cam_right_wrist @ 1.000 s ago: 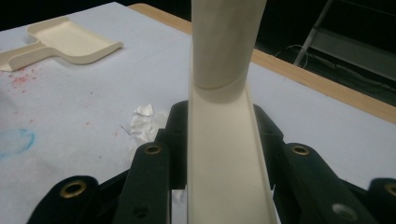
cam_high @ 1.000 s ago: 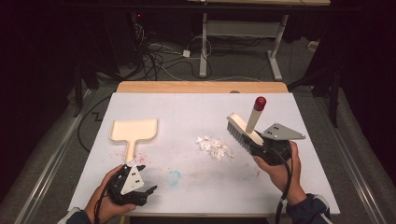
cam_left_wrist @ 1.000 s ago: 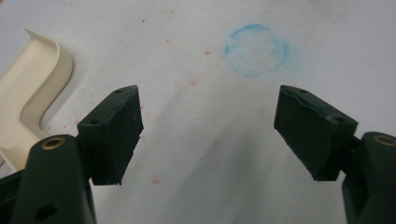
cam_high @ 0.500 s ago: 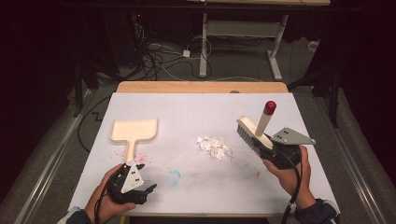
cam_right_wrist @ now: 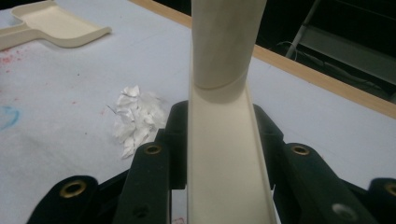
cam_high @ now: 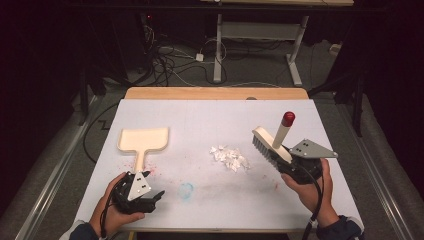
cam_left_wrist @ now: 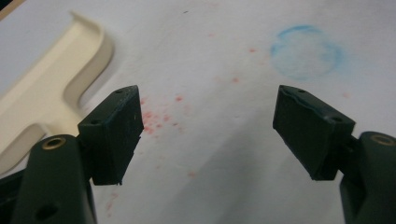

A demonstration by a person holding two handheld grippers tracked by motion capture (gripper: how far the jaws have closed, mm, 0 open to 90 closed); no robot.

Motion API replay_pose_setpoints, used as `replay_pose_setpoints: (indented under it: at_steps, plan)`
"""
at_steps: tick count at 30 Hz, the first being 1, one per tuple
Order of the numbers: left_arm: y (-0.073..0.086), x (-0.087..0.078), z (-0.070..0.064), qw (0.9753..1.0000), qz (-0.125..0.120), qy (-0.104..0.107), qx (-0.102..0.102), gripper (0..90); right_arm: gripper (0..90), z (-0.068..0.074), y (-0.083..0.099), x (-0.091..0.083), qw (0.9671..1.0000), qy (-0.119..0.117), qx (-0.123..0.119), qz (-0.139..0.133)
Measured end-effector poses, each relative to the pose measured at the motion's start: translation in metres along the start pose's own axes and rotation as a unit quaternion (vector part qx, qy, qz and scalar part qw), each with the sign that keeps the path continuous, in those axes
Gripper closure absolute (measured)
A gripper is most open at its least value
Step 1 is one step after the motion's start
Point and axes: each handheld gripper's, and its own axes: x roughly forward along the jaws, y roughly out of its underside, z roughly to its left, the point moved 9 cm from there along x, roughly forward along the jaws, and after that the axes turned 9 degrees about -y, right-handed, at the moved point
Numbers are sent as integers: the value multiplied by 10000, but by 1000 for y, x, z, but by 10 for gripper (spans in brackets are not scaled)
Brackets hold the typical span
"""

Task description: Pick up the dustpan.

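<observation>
The right tongs (cam_high: 295, 162) are clamped on the cream brush (cam_high: 272, 145), its red-tipped handle slanting up and its bristles facing the heap of white paper scraps (cam_high: 230, 157) just to their left on the surface (cam_high: 210, 115). It seems to hover a little above the surface, though that is hard to judge. The left tongs (cam_left_wrist: 205, 126) gape wide and hold nothing, low over red specks, beside the handle of the cream dustpan (cam_high: 144, 141). A blue ring stain (cam_high: 186, 190) lies near them.
</observation>
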Motion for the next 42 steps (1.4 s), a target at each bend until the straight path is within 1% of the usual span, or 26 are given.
replay_pose_setpoints:
  at_steps: [1,2,3,5,7,9,11,13,15,16,18,19,20,24,25,26,29,30,31,32,33,34,35,37,40,42]
  plan:
    - [1,2,6,9998,83,-144,-81,235,672,0,0,0,10000,5,-49,6]
    - [2,3,8,9995,148,-195,-208,241,672,1,0,-1,10000,9,-26,7]
    - [5,4,11,9987,275,-240,-343,242,672,1,1,-2,10000,17,-13,8]
    - [8,5,18,9971,392,-351,-549,242,672,3,0,-2,10000,2,-52,-5]
    - [11,6,25,9946,508,-452,-784,242,673,3,0,-3,10000,24,-60,14]
    - [14,9,32,9914,623,-564,-1005,242,672,3,0,-2,10000,22,-60,14]
    - [16,12,40,9872,726,-644,-1266,242,672,3,0,0,10000,17,-69,43]
    - [17,17,46,9825,805,-633,-1553,242,673,1,2,1,10000,26,-45,77]
    - [18,23,54,9767,930,-741,-1786,242,672,0,3,3,9999,45,-59,102]
    - [18,27,57,9736,948,-738,-1940,245,673,0,4,4,9999,46,-52,110]
    - [19,35,63,9680,1033,-758,-2157,253,672,1,5,5,9999,53,-66,139]
    - [19,39,65,9663,1079,-748,-2213,255,673,1,5,6,9999,50,-58,149]
    - [19,44,67,9653,1108,-721,-2254,255,673,1,5,6,9998,54,-79,155]
    - [19,64,74,9602,1250,-849,-2347,269,673,1,6,7,9998,63,-57,173]
    - [17,67,76,9601,1213,-836,-2377,261,673,0,6,7,9998,56,-67,168]
    - [15,70,78,9591,1199,-814,-2431,258,673,0,6,7,9998,70,-73,164]
    - [13,76,81,9548,1146,-716,-2649,271,673,-1,7,7,9999,75,-21,154]
    - [13,78,81,9528,1114,-651,-2747,272,673,-1,8,7,9998,76,-10,159]
    - [13,79,83,9505,1049,-643,-2853,272,673,-1,8,7,9998,67,-16,168]
    - [13,80,85,9486,1003,-706,-2916,296,673,-1,8,8,9998,65,-56,172]
    - [13,81,87,9489,982,-709,-2914,327,673,-1,9,8,9998,63,-39,184]
    - [13,82,88,9483,948,-738,-2936,338,672,-1,9,9,9998,60,-39,188]
    - [13,83,89,9486,916,-769,-2931,363,672,0,9,9,9998,59,-41,192]
    - [13,84,91,9504,881,-757,-2884,407,673,-1,8,9,9998,64,-77,179]
    - [13,85,92,9506,862,-767,-2881,476,673,0,8,9,9998,60,-50,178]
    - [13,85,93,9513,854,-764,-2862,519,672,0,9,9,9998,55,-47,193]
